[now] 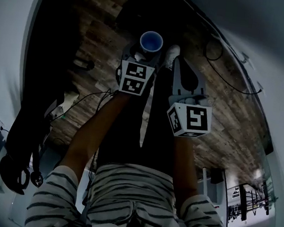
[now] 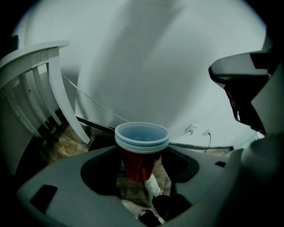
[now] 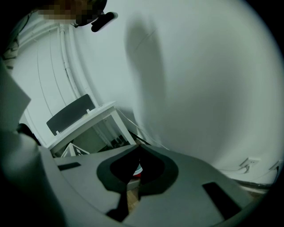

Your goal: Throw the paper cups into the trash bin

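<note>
1. Plainly, the left gripper had its jaws closed on the cups, a nested stack with red walls and several pale rims, pinched on the red part just under the rims.
2. The stack stood upright, mouth up. That grip probably kept the cups from sliding apart while carried.
3. In the head view the cups hung above the wooden floor, just ahead of the person's legs and beside a white shoe. They rested on nothing.
4. The right gripper had its jaws pressed together with nothing between them. Only a sliver of red and white showed through the gap beyond.
5. It was held low beside the left one, near but apart from it. With the load being a one-gripper job, it likely had no part in this step.
6. No view showed a bin. The left gripper view gave a white wall, and the right gripper view a white table further off.
7. The cups were lifted but not yet dropped, so the task looked roughly midway.
8. The next move would call for finding the bin, bringing the cups over its mouth and opening the jaws there.
</note>
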{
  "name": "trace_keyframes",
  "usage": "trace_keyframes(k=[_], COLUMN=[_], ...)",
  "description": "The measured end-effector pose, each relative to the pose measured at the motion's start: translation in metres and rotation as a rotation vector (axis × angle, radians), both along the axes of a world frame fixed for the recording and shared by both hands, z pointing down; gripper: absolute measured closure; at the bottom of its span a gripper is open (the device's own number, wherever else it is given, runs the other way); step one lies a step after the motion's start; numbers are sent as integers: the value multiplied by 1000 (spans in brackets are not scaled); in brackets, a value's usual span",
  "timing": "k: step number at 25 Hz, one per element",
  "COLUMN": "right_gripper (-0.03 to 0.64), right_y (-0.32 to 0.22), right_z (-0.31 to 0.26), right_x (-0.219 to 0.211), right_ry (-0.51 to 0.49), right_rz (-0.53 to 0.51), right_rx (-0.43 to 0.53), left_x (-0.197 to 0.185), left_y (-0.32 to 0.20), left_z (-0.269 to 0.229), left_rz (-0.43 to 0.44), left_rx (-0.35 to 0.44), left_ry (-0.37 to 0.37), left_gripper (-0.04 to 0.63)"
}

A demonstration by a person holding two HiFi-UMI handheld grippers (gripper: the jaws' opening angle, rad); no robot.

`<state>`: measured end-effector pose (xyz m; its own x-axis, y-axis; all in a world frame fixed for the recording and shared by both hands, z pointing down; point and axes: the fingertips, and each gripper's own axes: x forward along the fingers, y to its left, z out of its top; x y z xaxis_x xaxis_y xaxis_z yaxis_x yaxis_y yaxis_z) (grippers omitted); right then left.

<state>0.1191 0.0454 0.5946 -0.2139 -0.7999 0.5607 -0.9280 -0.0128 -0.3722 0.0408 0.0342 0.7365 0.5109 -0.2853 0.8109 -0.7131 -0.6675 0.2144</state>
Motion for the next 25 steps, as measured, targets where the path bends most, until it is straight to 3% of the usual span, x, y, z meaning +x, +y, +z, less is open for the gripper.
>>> trace_keyframes(k=[18,25], right_gripper=[599,598], right_y=[4,1], right_z=[62,76], right_x=[1,1], right_ry=[-22,-29], right_rz=[15,21], right_rx=[-68,-76], left_x=[-1,7], left_y=[-14,-26], left_z=[89,122], left_rz=[1,26], left_rx=[-48,-20], left_ry=[-39,-24], left_gripper=[295,295])
